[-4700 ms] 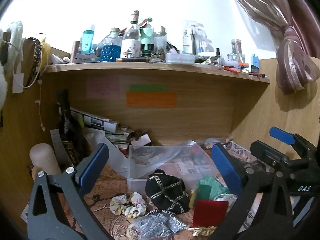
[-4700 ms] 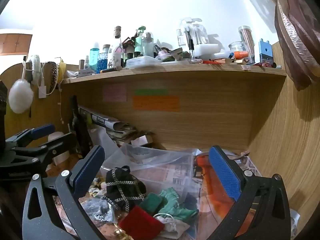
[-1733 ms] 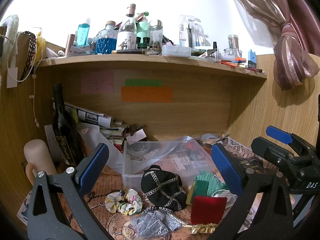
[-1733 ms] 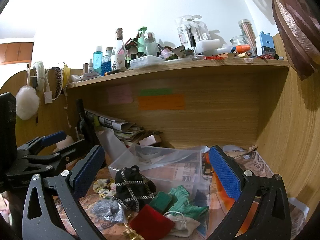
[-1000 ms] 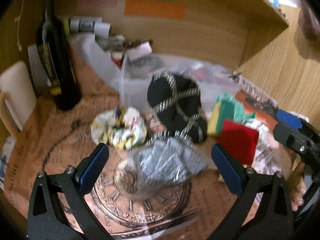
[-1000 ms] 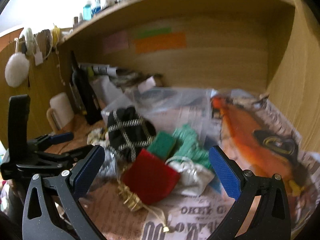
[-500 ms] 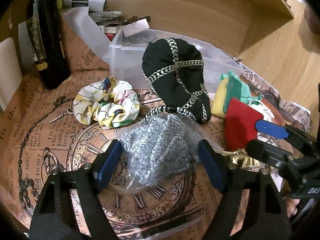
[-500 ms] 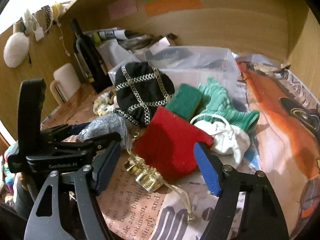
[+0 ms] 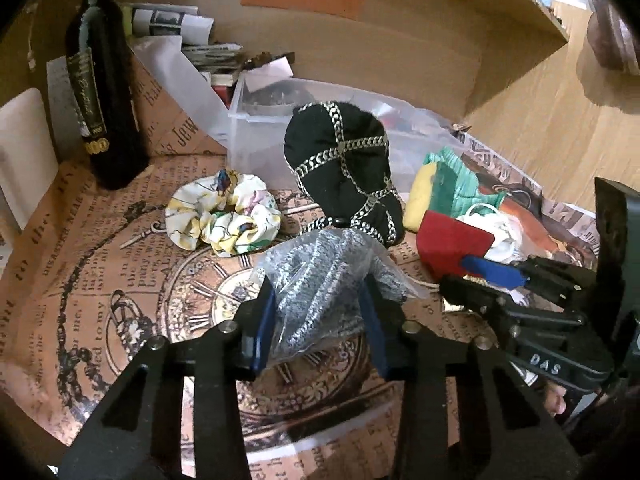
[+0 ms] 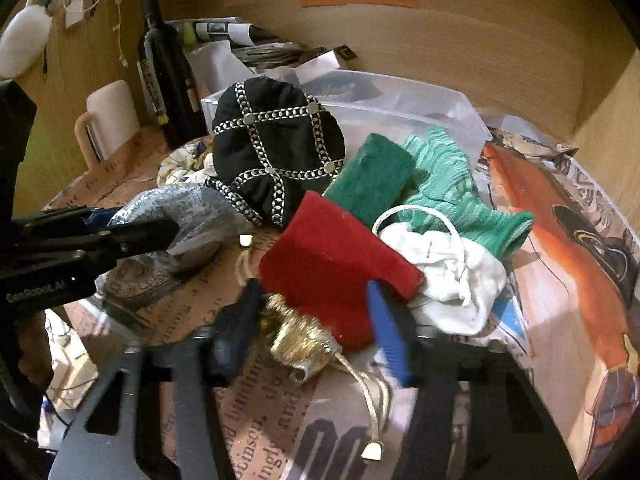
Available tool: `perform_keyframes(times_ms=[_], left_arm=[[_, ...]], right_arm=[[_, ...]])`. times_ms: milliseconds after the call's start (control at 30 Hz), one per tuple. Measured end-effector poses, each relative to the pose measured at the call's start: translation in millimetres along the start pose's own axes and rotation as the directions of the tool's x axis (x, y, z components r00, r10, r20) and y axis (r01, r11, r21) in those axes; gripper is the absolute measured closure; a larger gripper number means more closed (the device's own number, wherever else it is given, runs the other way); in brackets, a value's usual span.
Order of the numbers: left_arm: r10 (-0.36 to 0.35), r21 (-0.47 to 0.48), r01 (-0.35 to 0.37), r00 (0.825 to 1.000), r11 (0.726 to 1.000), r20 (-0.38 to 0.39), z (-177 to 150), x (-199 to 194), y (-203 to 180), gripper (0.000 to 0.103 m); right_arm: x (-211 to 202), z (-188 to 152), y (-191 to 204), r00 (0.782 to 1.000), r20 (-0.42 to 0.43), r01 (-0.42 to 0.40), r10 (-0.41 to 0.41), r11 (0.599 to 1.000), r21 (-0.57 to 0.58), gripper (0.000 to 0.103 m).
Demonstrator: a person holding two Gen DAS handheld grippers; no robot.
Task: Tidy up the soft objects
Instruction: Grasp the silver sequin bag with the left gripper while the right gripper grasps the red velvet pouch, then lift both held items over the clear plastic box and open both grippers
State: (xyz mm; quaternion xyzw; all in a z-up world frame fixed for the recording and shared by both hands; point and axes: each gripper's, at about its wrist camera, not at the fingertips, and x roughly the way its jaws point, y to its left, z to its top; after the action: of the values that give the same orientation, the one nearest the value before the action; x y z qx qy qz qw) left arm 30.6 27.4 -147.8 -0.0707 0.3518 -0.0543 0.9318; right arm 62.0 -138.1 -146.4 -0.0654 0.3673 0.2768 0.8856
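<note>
My left gripper (image 9: 318,322) is shut on a clear bag of grey knit fabric (image 9: 320,280), also seen in the right wrist view (image 10: 184,216). My right gripper (image 10: 312,332) is closing around the gold-topped end (image 10: 300,340) of a red velvet pouch (image 10: 332,256); its jaws stand narrow and blurred. Behind lie a black chain-trimmed hat (image 10: 276,140), a green sponge (image 10: 372,176), a green knit cloth (image 10: 452,184), a white cloth (image 10: 452,276) and a floral scrunchie (image 9: 224,216).
A clear plastic bin (image 9: 260,132) stands behind the pile. A dark wine bottle (image 9: 104,92) and a cream mug (image 10: 106,120) stand at left. Newspaper-print paper (image 9: 80,280) covers the desk. Wooden walls close in the back and right.
Both grippers dropped to the desk and closed in. The left one shut on the grey fabric bag; the right one narrowed around the red pouch's gold end.
</note>
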Motion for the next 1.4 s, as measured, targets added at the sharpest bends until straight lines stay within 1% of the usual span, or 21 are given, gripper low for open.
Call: perform_keyframes(times_ms=[100,233,300,500,667,833,967,1100,1267,1400], left_arm=[[0.000,0.000,0.000,1.000,1.000,0.019,2,-7,0,0.064],[-0.007,-0.003,0.007,0.998,1.000,0.055,10,-18,2,0.065],[-0.011,-0.006,0.012,0.997,1.000,0.075,16,-23,3,0.065],[-0.014,-0.006,0.015,0.986,1.000,0.164,40,-42,5,0.065],[-0.004,-0.003,0.005,0.974,1.000,0.226,64,-47,6,0.065],[-0.002,0.014,-0.001,0.961,1.000,0.275,92,-44,4,0.065],[-0.021,0.012,0.019,0.964,1.000,0.267,117,-31,6,0.065],[-0.005,0.024,-0.001,0.970,1.000,0.243,140,-10,6,0.065],[0.000,0.016,-0.003,0.984,1.000,0.177,163,24,12,0.065],[0.006,0.026,-0.009,0.994,1.000,0.113,175,53,15,0.065]], right_arm=[[-2,2,0,1.000,0.004,-0.016,0.016,1.000,0.005,0.081],[-10,4,2,0.999,0.024,-0.047,0.046,0.999,0.021,0.086],[-21,9,2,0.996,0.054,-0.072,0.071,0.997,0.023,0.087],[-55,36,3,0.980,0.178,-0.092,0.089,0.996,0.008,0.088],[-74,64,-3,0.957,0.282,-0.066,0.062,0.998,0.004,0.088],[-79,87,-11,0.939,0.345,-0.022,0.017,1.000,0.010,0.087],[-72,108,-19,0.930,0.366,0.005,-0.008,1.000,0.008,0.087],[-57,126,-28,0.932,0.362,0.028,-0.028,1.000,0.004,0.087],[-33,142,-35,0.947,0.320,0.027,-0.023,1.000,-0.009,0.087],[-4,149,-40,0.970,0.241,0.022,-0.014,0.999,-0.029,0.087]])
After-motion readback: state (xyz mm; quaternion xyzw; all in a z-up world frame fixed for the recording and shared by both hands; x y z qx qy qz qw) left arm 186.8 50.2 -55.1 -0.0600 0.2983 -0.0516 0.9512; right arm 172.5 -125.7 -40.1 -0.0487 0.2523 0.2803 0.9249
